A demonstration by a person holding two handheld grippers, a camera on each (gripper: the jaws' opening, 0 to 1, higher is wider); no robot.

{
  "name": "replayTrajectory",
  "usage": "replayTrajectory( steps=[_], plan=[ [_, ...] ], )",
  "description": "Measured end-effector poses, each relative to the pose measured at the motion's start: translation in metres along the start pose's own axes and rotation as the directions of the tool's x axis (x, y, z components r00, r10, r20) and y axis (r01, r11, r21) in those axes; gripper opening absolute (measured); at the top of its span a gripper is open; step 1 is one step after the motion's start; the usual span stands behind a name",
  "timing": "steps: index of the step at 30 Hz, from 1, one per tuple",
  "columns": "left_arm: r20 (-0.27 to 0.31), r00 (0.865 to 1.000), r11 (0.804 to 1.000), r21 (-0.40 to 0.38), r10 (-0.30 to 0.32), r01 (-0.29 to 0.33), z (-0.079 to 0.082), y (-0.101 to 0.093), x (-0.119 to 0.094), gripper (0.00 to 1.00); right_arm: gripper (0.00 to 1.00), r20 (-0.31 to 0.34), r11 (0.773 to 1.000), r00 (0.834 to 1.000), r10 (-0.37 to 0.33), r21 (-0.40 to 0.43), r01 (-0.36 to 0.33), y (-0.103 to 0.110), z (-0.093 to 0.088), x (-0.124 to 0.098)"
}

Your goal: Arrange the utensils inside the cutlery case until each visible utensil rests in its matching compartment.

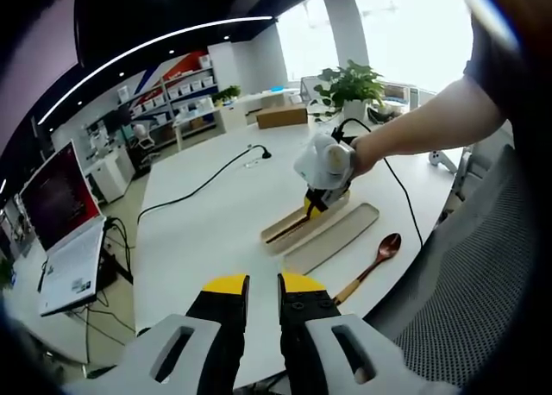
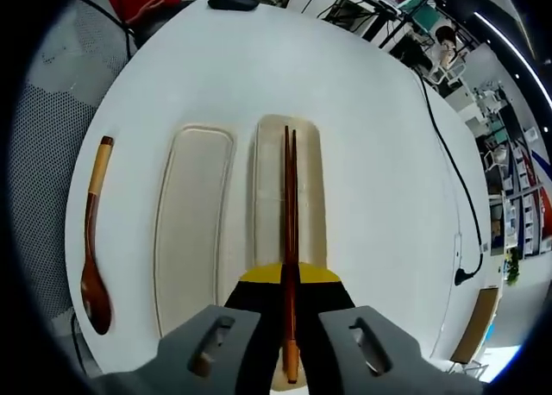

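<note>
the chopsticks (image 2: 290,214) are clamped in the right tongs (image 2: 290,326), and their long axis is laid straight along the right compartment of the cutlery case (image 2: 306,153), just above or on its floor; which one cannot be told. the spoon (image 2: 93,240) lies on the desk (image 2: 379,136), left of the empty compartment and parallel to it. the left tongs (image 1: 263,285) are held back, empty and slightly apart, well away from the spoon (image 1: 373,261), which is judged to be their next thing.

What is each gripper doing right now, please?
Left gripper: open, holding nothing.
Right gripper: shut on the chopsticks, over the case.
</note>
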State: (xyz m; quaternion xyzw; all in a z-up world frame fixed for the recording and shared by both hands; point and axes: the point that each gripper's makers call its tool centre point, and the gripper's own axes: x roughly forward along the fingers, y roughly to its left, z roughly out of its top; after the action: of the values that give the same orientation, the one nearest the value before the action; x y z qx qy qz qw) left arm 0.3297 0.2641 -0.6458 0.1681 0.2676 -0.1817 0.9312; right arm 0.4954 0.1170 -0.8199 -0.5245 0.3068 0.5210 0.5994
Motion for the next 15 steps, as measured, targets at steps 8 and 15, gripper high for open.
replayTrajectory(
  steps=[8, 15],
  plan=[
    [-0.015, 1.000, 1.000, 0.009, -0.008, 0.008, -0.0017, -0.0020, 0.0014, 0.13, 0.00, -0.002, 1.000, 1.000, 0.003, -0.004, -0.003, -0.0014, 0.0000, 0.0023],
    [-0.020, 1.000, 1.000, 0.008, -0.007, 0.007, -0.0023, -0.0016, 0.0017, 0.13, 0.00, -0.005, 1.000, 1.000, 0.004, 0.013, -0.004, -0.0025, 0.0000, 0.0030]
  ],
)
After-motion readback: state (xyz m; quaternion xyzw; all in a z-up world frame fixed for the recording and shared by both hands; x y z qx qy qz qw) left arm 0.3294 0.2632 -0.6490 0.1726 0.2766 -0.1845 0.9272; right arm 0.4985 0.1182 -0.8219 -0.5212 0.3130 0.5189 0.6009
